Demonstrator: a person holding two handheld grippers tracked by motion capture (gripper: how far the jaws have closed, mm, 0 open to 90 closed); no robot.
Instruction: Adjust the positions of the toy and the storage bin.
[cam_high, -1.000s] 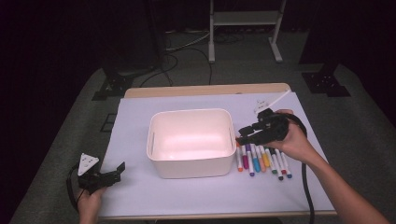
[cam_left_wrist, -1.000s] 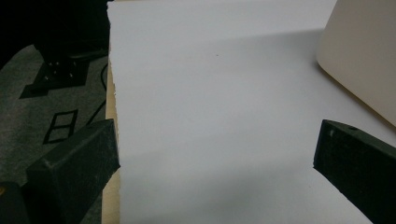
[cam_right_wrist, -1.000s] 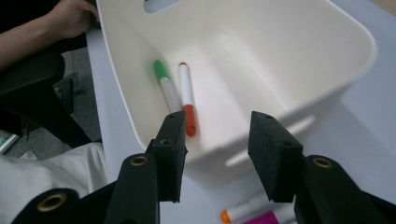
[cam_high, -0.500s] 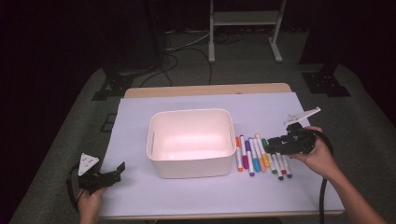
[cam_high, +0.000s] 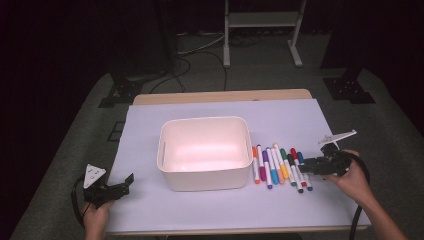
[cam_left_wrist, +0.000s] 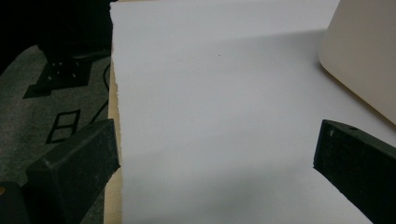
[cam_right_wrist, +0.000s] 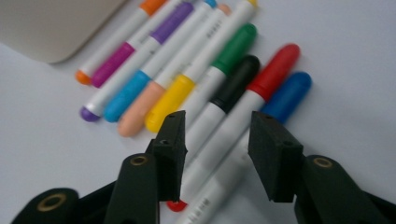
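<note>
Several coloured markers (cam_high: 277, 167) lie side by side on the white sheet, just right of a white bin (cam_high: 205, 177). My right gripper (cam_high: 302, 169) is low at the right end of the row, pointing left. In the right gripper view it (cam_right_wrist: 219, 156) is open, and its jaws straddle the white barrels of the black marker (cam_right_wrist: 236, 84), the red marker (cam_right_wrist: 273, 74) and the blue marker (cam_right_wrist: 289, 93) without pressing on them. My left gripper (cam_high: 126, 184) rests at the front left corner, open (cam_left_wrist: 215, 154) over bare paper, with nothing between its jaws.
The white sheet (cam_high: 200, 210) covers most of the wooden table (cam_high: 220, 95). The bin's corner (cam_left_wrist: 364, 56) shows to the right in the left gripper view. The sheet's left edge (cam_left_wrist: 114, 93) lies close to the left jaw. Dark floor, cables and stands surround the table.
My right gripper has moved from beside the bin's right rim to the right and down, to the far end of the marker row. The left gripper has stayed put.
</note>
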